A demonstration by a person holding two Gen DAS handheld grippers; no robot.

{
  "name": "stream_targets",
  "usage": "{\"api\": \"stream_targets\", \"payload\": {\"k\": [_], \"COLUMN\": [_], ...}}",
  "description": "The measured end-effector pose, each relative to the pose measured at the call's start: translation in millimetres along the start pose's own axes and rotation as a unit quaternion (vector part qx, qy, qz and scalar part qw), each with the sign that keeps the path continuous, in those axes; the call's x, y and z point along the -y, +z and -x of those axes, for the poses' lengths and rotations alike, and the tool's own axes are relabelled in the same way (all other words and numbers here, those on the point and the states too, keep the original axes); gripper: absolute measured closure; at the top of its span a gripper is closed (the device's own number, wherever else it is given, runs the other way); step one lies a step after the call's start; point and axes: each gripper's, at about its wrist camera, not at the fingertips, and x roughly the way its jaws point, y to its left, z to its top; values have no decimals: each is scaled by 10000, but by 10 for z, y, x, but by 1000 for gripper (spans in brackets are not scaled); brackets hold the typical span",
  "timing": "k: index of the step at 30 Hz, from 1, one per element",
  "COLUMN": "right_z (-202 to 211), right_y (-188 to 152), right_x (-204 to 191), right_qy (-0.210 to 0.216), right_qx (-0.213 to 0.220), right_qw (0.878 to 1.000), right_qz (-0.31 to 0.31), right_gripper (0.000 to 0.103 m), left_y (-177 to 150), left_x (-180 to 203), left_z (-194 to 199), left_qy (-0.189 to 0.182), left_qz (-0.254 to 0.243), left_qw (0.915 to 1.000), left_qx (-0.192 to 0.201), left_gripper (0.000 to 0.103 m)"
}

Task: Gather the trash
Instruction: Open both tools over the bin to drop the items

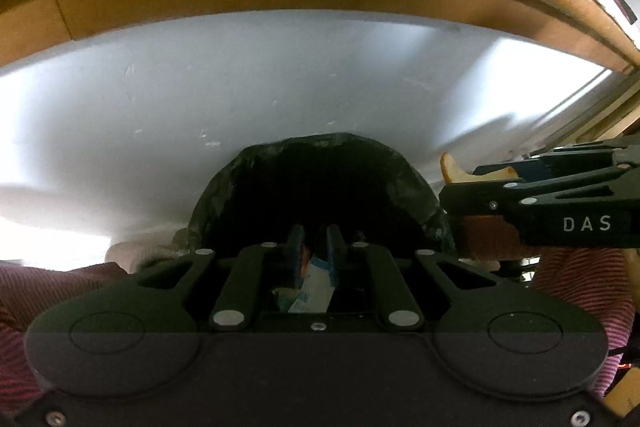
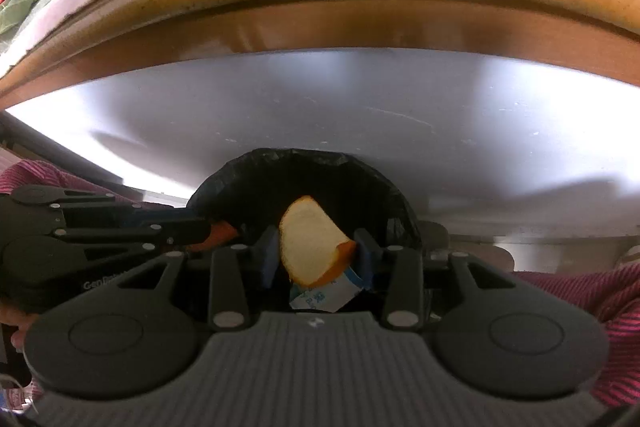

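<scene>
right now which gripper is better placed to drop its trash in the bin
Right. The right gripper holds an orange peel directly over the black-lined bin; the left gripper is beside it.

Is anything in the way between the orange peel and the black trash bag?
Nothing visible. The right tongs hold the orange peel right over the trash bag opening; the left tongs come in from the side.

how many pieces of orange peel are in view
2. One orange peel sits between the right gripper's fingers above the black-lined bin; another peel piece is at the left gripper's tip. More may lie hidden inside the bin.
</scene>
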Motion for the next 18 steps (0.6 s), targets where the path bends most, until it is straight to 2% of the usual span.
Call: {"api": "stream_targets", "payload": {"k": [9,11,12,16,18], "right_z": [27,27,27,45,46], "right_y": [3,-1,-3,-8,-10], "right_x": [47,40,39,38,39], "right_qy": [44,33,34,35,29], "right_qx": [-4,7,11,9,9], "right_qw": [10000,10000,10000,10000,10000], "right_qz": [9,10,8,-22,-18], "right_gripper": [52,48,44,42,41], "left_y": [-34,-42,-42,-52,-61], "left_x": [-1,0,-1,2,0], "left_z": [-47,-48,-54,-39,-25], "left_qy": [24,44,62,111,130], "left_qz": [-8,2,11,41,44], "left_qw": [9999,9999,9998,9998,9997], "left_qx": [-164,-167,-168,-189,-208], "left_gripper": [91,89,88,69,66]}}
